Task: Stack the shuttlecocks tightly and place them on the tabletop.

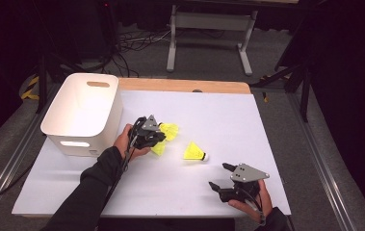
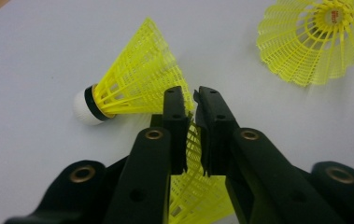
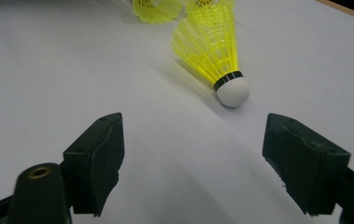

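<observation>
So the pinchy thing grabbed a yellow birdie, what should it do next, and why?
Probably lift it and carry it over to the white bin. The left gripper is shut on the mesh skirt of a yellow shuttlecock, and the open-topped bin stands right beside that hand. The right gripper waits open, short of another shuttlecock lying on the table.

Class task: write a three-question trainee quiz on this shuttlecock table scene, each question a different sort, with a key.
1. True or false: the left gripper is shut on the skirt of a yellow shuttlecock.
2. How many yellow shuttlecocks appear in the high view?
3. Multiple choice: the right gripper is (a) open with nothing between its jaws, (b) shut on a shuttlecock, (c) inside the white bin.

Key: 1 true; 2 three, including one lying alone mid-table; 3 a.
</observation>
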Available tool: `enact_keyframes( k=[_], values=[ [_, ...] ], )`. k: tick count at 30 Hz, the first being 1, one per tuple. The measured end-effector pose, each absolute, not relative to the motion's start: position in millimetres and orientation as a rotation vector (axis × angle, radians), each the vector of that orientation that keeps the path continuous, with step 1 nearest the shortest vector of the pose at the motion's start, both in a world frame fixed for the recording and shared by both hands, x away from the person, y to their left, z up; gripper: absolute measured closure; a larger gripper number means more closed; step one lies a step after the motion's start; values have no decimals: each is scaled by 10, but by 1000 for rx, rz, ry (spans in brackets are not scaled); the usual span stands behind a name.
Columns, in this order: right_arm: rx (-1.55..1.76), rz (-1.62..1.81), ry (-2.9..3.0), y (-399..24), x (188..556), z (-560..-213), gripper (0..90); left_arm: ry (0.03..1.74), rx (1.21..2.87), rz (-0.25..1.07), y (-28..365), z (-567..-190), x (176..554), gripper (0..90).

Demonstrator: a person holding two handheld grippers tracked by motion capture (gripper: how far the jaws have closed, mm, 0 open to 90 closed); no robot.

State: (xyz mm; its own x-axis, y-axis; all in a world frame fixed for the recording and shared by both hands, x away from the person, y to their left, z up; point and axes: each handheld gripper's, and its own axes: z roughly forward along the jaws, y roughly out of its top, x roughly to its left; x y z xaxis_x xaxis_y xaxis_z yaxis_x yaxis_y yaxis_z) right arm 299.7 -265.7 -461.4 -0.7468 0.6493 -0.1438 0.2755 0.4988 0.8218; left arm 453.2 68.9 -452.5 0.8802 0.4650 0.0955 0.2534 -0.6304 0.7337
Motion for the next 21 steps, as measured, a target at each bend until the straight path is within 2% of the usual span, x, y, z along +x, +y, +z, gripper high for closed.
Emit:
enact_keyframes(
  k=[9,14,15,21],
  values=[
    [764,1151,2312,-2651,2996,-4616,218,521,2222,330,745,-4474,4502,600],
    [766,1149,2311,-2652,2995,-4614,217,525,2188,382,792,-4395,4452,518],
    [767,1150,2309,-2653,2995,-4613,217,538,2184,398,799,-4378,4441,466],
    [766,1156,2309,-2649,2994,-4614,213,499,2124,426,880,-4265,4347,336]
  ],
)
